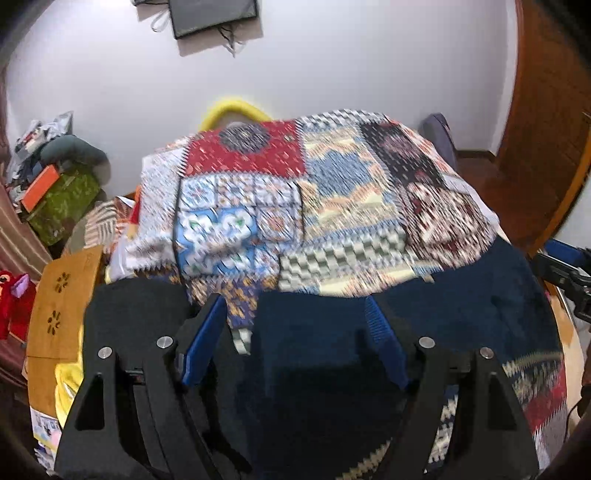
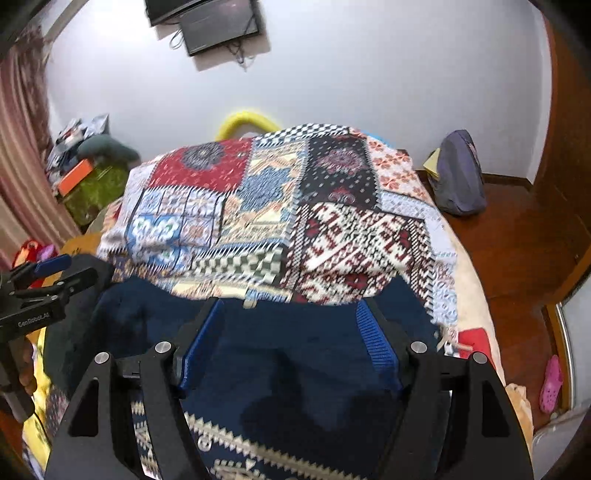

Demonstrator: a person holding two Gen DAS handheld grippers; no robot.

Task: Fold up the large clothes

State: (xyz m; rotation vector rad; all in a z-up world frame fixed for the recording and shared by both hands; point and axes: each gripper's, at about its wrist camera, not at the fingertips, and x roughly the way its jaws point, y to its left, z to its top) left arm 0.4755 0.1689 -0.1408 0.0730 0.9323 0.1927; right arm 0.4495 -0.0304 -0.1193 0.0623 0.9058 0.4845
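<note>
A dark navy garment (image 1: 325, 354) lies spread on a bed covered by a patchwork quilt (image 1: 295, 199); it also fills the near part of the right wrist view (image 2: 295, 347). A black garment part (image 1: 136, 306) lies at its left edge. My left gripper (image 1: 295, 306) is open, its blue pads (image 1: 203, 339) hovering over the navy cloth. My right gripper (image 2: 290, 306) is open over the same cloth, with the quilt (image 2: 280, 206) beyond. The right gripper shows at the left wrist view's right edge (image 1: 569, 273); the left gripper shows at the right wrist view's left edge (image 2: 40, 288).
A yellow hoop (image 1: 236, 109) rises behind the bed. Bags and boxes (image 1: 59, 192) pile at the left wall, with a brown cardboard box (image 1: 59, 306) nearer. A purple backpack (image 2: 460, 173) leans on the wooden floor at right. A screen (image 2: 218, 26) hangs on the wall.
</note>
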